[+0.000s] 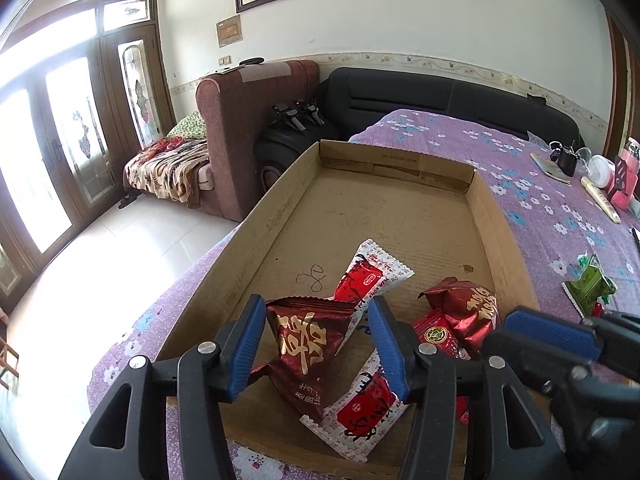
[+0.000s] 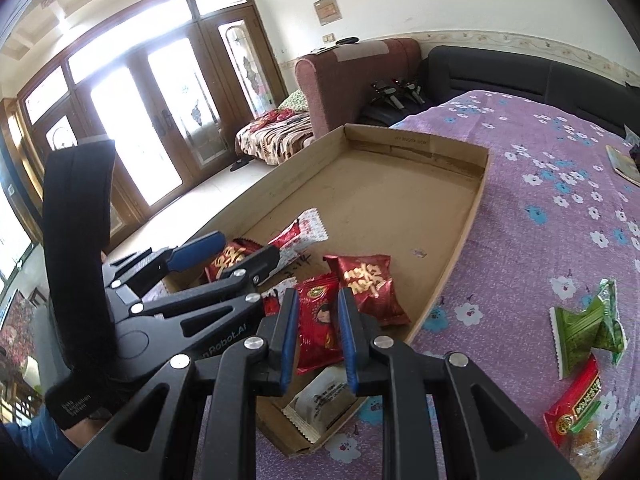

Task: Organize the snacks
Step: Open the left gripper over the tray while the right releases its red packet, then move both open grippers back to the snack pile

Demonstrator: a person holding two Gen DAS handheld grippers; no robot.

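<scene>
On a table under a purple cloth [image 1: 532, 208] printed with white and blue flowers lies a shallow cardboard tray [image 1: 276, 216], its long axis running away toward a black sofa [image 1: 440, 96] and a maroon armchair [image 1: 240, 120] at the far side of the room. Tall glazed wooden doors [image 2: 132, 120] fill the left wall, very bright, above a pale tiled floor. The far half of the tray is bare; the snacks are gathered at its near end.

The left gripper [image 1: 320, 344] tilts down over the tray's near left part, its blue pads apart on either side of a dark red triangular packet with gold lettering [image 1: 308, 344]; the pads do not appear to press on it. Two red-and-white wrappers [image 1: 368, 276] lie beside and beneath that packet, and a crumpled dark red bag [image 1: 468, 312] sits to the right.

The right gripper [image 2: 318, 336] also angles down, at the tray's near right part, its pads drawn close together with a red packet with a cartoon face [image 2: 320, 320] seen between them; whether they pinch it or hover above it cannot be told. A white sachet [image 2: 320, 400] lies nearest. Outside the tray, on the cloth to the right, rest a green packet [image 2: 592, 324] and a red-and-green packet [image 2: 576, 400].
</scene>
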